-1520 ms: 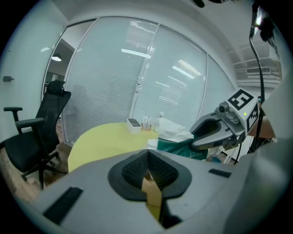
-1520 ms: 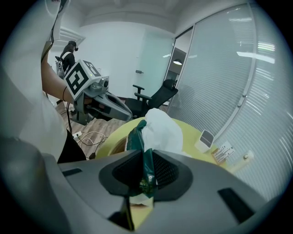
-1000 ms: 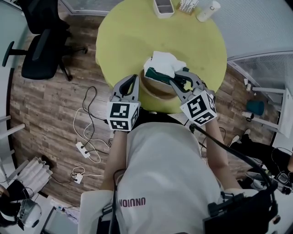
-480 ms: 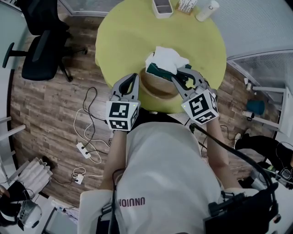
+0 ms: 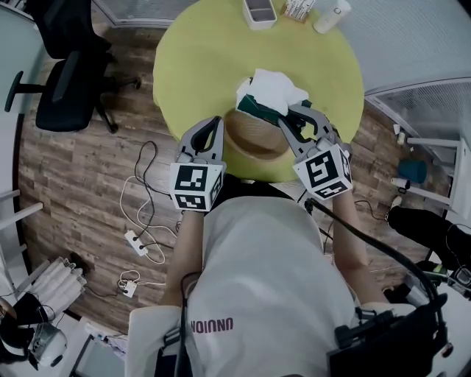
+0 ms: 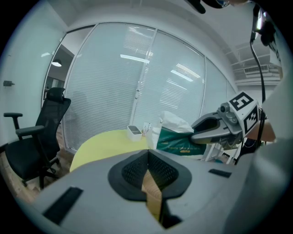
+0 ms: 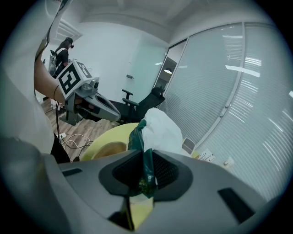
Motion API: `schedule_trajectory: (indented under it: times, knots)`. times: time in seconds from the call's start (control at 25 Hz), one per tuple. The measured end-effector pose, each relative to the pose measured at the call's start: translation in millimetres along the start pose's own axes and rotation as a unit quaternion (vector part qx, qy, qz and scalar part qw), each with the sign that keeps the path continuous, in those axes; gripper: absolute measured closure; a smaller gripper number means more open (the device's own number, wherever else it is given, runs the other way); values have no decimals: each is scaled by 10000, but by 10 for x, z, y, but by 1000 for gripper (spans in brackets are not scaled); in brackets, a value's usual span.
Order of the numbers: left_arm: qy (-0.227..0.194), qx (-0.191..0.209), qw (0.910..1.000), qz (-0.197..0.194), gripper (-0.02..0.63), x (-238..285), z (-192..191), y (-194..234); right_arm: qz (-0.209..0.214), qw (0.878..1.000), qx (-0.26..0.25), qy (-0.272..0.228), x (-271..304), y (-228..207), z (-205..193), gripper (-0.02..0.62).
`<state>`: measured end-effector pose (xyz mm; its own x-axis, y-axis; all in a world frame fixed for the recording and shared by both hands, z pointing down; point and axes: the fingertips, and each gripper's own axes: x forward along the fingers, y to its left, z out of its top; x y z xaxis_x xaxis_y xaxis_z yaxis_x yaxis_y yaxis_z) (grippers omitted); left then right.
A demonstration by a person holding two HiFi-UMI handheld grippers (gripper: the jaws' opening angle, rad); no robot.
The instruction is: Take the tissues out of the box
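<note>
Right claw is clenched on the green tissue box. In the right gripper view its two pads are pressed on a thin green edge of the box, and a white tissue is seen standing up out of the top. The right hand is held forward over the near part of the yellow tabletop, with the claw pointed away from the body and somewhat down. The box is found over the tabletop, just behind a round brown container. Whether its bottom is resting on the tabletop cannot be told.

Left claw is held at the near left edge of the tabletop, just beside the container and apart from the box. Its jaws are closed together and nothing is gripped between them. The container is placed between this claw and the box. Both forearms are stretched out from a white shirt.

At the far edge of the tabletop a white tray and a white bottle are placed, well apart from the box. A black office chair is seen on the wooden floor at the left. White cables with a power strip are laid on the floor below the left hand.
</note>
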<state>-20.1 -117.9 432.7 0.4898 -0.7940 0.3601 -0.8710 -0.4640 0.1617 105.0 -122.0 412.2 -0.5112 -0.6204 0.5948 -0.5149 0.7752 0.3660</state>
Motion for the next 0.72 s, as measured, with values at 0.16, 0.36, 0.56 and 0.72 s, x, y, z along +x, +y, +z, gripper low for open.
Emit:
schedule_trajectory:
  times: [0.16, 0.36, 0.56, 0.72]
  knots:
    - [-24, 10, 10000, 13, 592, -6, 27, 9, -121, 9999, 39, -59, -12, -39, 17, 509]
    - [-33, 4, 10000, 29, 592, -28, 39, 12, -249, 9996, 49, -84, -31, -67, 39, 509]
    - [-76, 21, 10000, 37, 592, -62, 84, -6, -285, 9990, 242, -237, -69, -93, 81, 509]
    - [-115, 19, 9999, 24, 592, -65, 119, -20, -364, 9982, 327, -342, -85, -117, 105, 509]
